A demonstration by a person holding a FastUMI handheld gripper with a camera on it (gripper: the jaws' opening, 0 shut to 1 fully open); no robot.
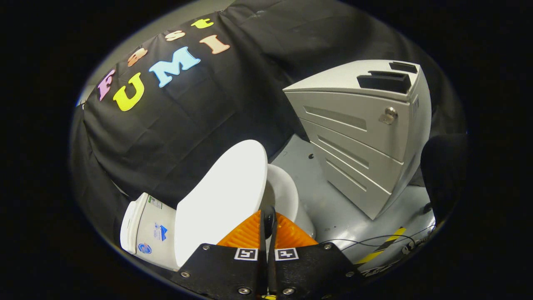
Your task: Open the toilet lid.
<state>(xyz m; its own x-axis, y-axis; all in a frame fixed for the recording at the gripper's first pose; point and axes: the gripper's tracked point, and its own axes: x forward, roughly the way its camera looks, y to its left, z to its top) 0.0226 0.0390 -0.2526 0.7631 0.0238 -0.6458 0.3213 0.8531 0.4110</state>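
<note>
1. Tongs [267, 227] sit nearly closed, their two fingers almost together with only a thin slit between them. A dark edge shows in that slit, but I cannot tell what it is, nor whether both fingers press on anything.

2. Toilet lid [222, 200] stands just ahead of the fingers and to their left, already raised well off the bowl and leaning back toward the tank [145, 229] on the near left.

3. Its long axis runs from the hinge end, low beside the tank, up and away to the free rounded edge, which is the farthest and highest part of the lid.

4. Toilet bowl [283, 196] lies open just beyond the fingertips, to the right of the lid; the lid's right edge passes close by the fingers.

5. Judged from this, the task looks mostly done: what remains is to carry or push the lid leftward toward the tank until it rests there, then let go.

6. Grey drawer cabinet [358, 137] stands on the floor [333, 208] to the far right, well apart from the lid, so it should not hinder the swing.
</note>
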